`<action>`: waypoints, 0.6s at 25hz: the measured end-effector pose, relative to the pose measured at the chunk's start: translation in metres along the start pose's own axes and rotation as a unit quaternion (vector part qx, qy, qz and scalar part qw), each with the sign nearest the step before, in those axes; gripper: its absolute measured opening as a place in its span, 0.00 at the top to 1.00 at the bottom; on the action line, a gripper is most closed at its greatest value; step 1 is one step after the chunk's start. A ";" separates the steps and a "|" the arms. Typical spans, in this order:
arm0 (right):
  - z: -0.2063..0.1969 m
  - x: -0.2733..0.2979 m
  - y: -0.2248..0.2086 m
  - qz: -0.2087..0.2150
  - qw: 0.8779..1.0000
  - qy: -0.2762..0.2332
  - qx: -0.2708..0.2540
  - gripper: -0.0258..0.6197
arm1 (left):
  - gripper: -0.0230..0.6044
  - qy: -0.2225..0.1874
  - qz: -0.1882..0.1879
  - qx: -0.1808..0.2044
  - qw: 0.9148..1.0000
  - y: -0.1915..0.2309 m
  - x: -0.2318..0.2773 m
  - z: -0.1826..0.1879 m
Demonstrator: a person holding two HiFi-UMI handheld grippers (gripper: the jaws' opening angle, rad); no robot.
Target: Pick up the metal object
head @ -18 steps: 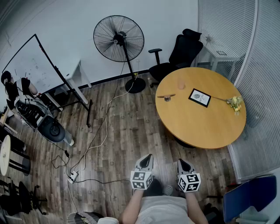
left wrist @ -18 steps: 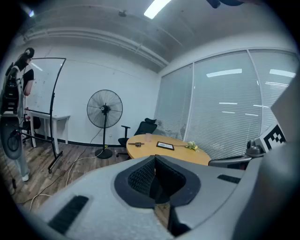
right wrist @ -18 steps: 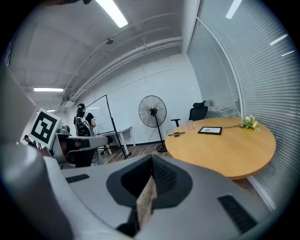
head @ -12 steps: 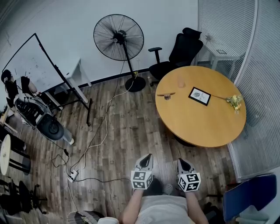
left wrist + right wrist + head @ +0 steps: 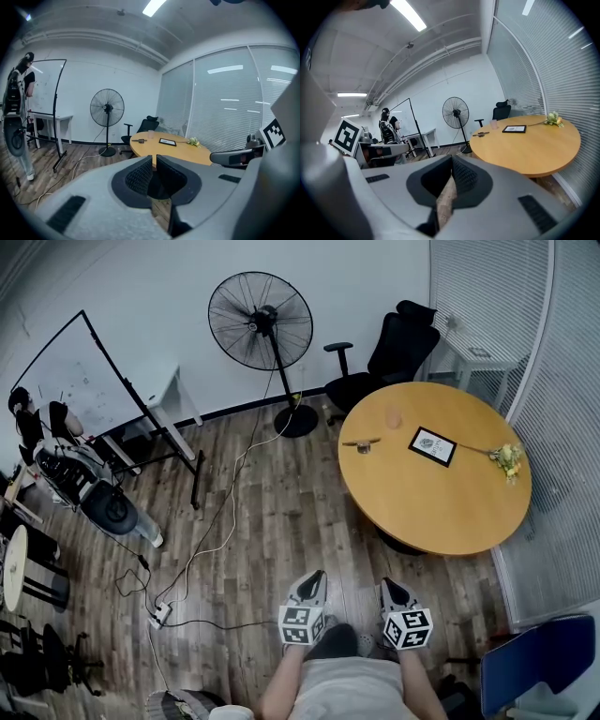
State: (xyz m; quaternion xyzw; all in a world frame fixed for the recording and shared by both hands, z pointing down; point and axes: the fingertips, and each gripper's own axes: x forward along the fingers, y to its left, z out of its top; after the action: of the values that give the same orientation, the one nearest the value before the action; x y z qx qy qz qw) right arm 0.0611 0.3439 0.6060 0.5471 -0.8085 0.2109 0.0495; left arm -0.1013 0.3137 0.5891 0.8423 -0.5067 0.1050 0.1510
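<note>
The left hand-held grey gripper (image 5: 317,578) and the right hand-held grey gripper (image 5: 388,586), each with a marker cube, are held side by side close to the person's body, over the wood-plank floor (image 5: 272,521) and tilted slightly down. In the left gripper view the ribbed black pads (image 5: 140,174) are drawn together with only a thin slit between them. In the right gripper view the jaws are likewise pressed closed. Neither gripper has hold of anything. Ahead and to the right stands the round light-wood table (image 5: 441,512), well apart from both grippers. The small slim metal object (image 5: 361,443) lies on it near the rim that faces the black pedestal fan (image 5: 260,322), close to a pale translucent cup (image 5: 393,418). A black-framed picture (image 5: 432,446) lies nearer the table's middle, and a sprig of yellow flowers (image 5: 507,458) lies at the far right. A black office chair (image 5: 398,348) stands behind the table. By this showing the pick-up has not begun: the approach to the table, the opening of the jaws, the grasp and the lift are all left to do.
</note>
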 end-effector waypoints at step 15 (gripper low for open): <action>-0.015 0.007 0.016 0.038 0.999 0.021 0.011 0.80 | 0.70 0.009 -0.014 -0.010 1.000 -0.009 -0.013 -0.006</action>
State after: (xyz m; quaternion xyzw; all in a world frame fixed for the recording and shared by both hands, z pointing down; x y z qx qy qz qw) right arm 0.0414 0.3484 0.6172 0.5121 -0.8250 0.2333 0.0521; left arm -0.0990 0.3302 0.5890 0.8470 -0.4942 0.1049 0.1655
